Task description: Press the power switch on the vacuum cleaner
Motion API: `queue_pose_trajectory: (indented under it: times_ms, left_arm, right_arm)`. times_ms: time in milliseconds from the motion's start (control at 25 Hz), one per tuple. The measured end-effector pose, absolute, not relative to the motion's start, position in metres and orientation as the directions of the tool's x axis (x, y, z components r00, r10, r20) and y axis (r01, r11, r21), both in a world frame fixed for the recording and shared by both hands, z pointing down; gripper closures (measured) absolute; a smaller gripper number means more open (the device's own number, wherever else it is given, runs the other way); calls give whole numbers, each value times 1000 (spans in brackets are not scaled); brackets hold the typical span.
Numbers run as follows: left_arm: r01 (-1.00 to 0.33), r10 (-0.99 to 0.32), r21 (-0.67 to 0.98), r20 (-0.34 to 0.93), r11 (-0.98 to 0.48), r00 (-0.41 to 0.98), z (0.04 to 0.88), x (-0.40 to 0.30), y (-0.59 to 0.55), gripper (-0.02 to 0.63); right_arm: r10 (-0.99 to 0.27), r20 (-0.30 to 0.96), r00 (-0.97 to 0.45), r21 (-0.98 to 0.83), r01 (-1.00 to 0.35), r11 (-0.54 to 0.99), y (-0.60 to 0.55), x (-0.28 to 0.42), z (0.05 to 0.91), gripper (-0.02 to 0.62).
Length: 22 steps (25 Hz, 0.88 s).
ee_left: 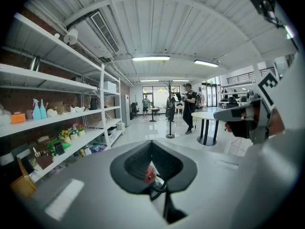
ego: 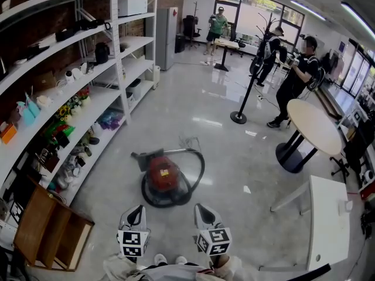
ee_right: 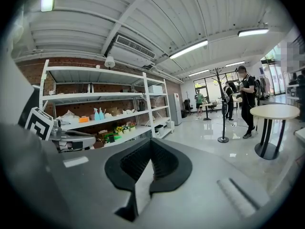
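Vacuum cleaner is sitting on the floor, just ahead of both claws. Left claw & right claw are hovering w/ jaws together, empty. Body's looking rigid, heavyish: prob. no gripping, just pushing the top switch w/ closed tips.

**Shelves, tables and bystanders around a glossy floor**

White shelving lines the brick wall on the left. It carries blue spray bottles, potted flowers, a white box on the top level, and assorted clutter lower down. An open wooden crate sits on the floor at its near end. A coat stand rises mid-room, with a round table to its right. A person in black stands between them. A white rectangular table stands nearer, and a person in a green top is by the far windows.
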<state>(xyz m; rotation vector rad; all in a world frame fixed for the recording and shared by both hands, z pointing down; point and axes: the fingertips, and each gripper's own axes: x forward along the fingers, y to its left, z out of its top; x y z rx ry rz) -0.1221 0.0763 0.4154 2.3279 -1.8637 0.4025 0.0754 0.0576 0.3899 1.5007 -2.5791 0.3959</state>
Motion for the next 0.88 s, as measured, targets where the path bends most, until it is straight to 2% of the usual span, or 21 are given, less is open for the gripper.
queue_pose_trajectory:
  times_ms: [880]
  left_arm:
    - [-974, -939, -72, 289, -217, 188, 414, -132, 81, 606]
  right_arm:
    - [-824, 241, -512, -158, -859, 487, 57, 67, 390, 597]
